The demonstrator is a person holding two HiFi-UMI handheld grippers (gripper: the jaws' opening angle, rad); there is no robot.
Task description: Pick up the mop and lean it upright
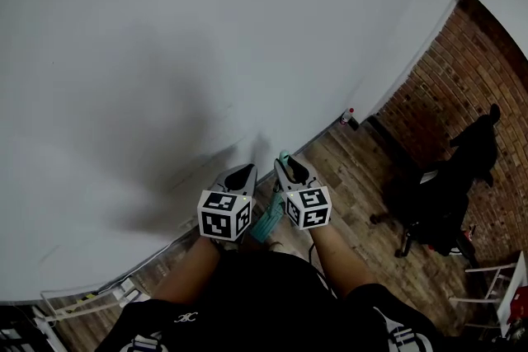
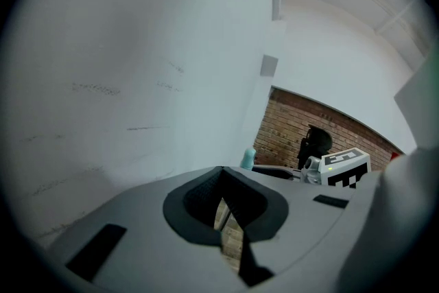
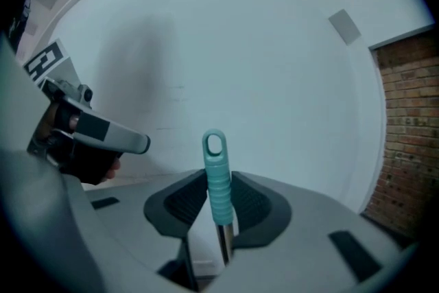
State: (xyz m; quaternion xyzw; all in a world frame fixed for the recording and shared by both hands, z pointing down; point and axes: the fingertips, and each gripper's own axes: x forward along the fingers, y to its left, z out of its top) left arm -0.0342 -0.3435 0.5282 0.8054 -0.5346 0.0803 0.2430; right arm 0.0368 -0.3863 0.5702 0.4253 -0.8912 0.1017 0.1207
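Note:
The mop's teal ribbed handle (image 3: 218, 175), with a hanging loop at its top, stands upright between the jaws of my right gripper (image 3: 219, 182). Those jaws are open, with a gap showing on the handle's left side. In the head view the handle tip (image 1: 284, 156) pokes up at the right gripper (image 1: 290, 169), close to the white wall (image 1: 206, 29), and a teal part of the mop (image 1: 266, 225) shows lower between the two grippers. My left gripper (image 1: 239, 176) is just left of it, shut and empty (image 2: 221, 175); it sees the teal tip (image 2: 247, 158) off to its right.
A brick wall (image 1: 462, 86) meets the white wall at the right. A black wheeled chair (image 1: 445, 185) stands on the wooden floor (image 1: 355, 169). A small bottle (image 1: 347, 116) sits at the wall's base. A white rack (image 1: 495, 284) is at the lower right, and cables (image 1: 91, 297) lie at the lower left.

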